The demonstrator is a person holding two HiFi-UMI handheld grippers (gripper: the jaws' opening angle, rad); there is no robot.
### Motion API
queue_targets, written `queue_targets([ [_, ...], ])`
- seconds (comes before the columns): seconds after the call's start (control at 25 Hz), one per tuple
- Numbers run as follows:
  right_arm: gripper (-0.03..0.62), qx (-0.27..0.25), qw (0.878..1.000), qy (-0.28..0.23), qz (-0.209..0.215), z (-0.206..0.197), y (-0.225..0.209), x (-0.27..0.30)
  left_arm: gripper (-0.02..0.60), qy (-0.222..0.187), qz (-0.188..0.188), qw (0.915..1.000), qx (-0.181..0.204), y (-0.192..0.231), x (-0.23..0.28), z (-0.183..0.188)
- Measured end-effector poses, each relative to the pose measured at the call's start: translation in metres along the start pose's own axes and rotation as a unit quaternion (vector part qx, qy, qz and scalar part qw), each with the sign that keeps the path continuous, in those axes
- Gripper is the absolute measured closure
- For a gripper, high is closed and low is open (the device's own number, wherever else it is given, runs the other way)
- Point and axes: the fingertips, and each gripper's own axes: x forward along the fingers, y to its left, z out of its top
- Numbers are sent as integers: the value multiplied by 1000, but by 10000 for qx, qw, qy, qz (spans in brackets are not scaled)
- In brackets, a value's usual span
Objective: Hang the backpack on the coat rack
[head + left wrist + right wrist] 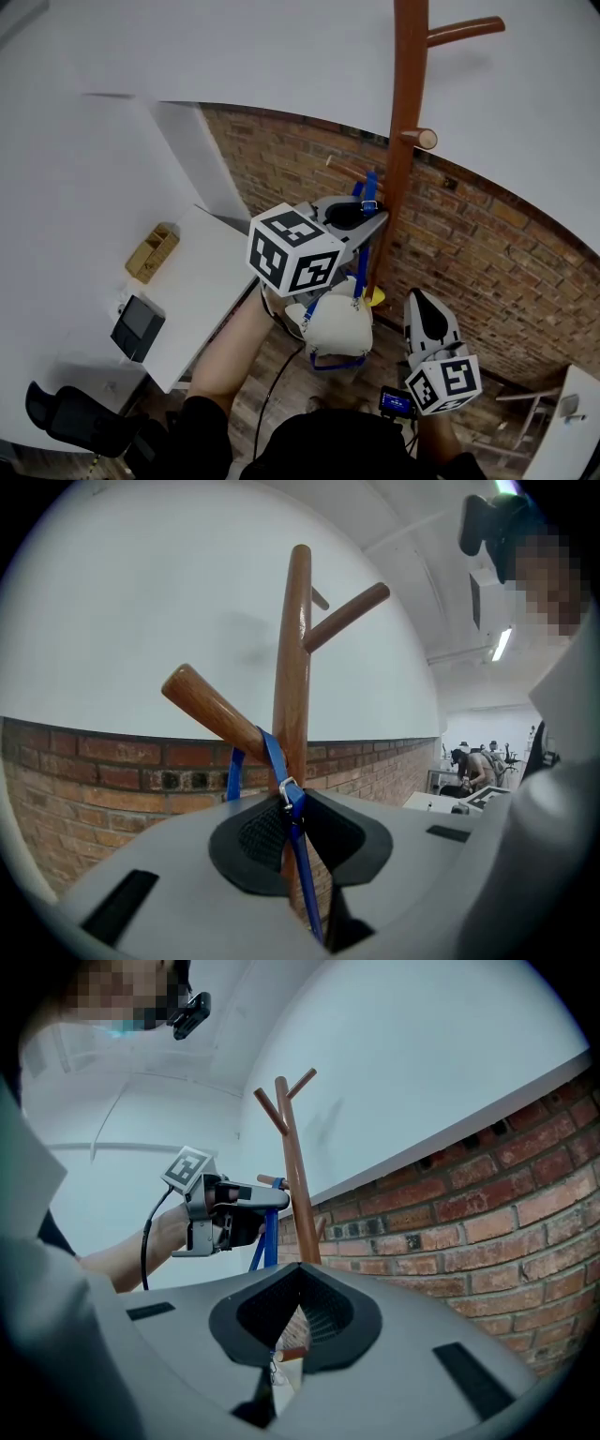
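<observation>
A brown wooden coat rack (408,141) stands against the brick wall; its pole (292,667) rises in front of my left gripper. The backpack's blue strap (278,761) lies looped over a lower peg (211,708) close to the pole. My left gripper (361,214) is shut on that strap, which runs down between its jaws (298,855). The white backpack (337,326) hangs below it, under my left forearm. My right gripper (419,302) is lower and to the right, shut with nothing in it, pointing at the rack (292,1176) and the left gripper (225,1211).
A white table (202,281) at the left holds a wooden box (152,251) and a black device (138,326). A black chair (56,412) stands below it. Brick wall (487,253) lies behind the rack. Another white table (562,412) sits at the lower right.
</observation>
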Motion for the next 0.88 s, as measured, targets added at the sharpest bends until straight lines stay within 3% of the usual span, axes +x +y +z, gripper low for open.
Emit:
queue_targets([
  [0.36,582,24,10000,32,22,-5,2,-4,536,-103,771,9969,114,3,-1,-2],
  [0.56,582,27,10000,23,55,-6,5,-8,537,-255,886,9956,-174,4,-3,-3],
  [0.88,582,34,9999,56,82,-9,8,-10,531,-315,1037,9938,-240,8,-10,-2],
])
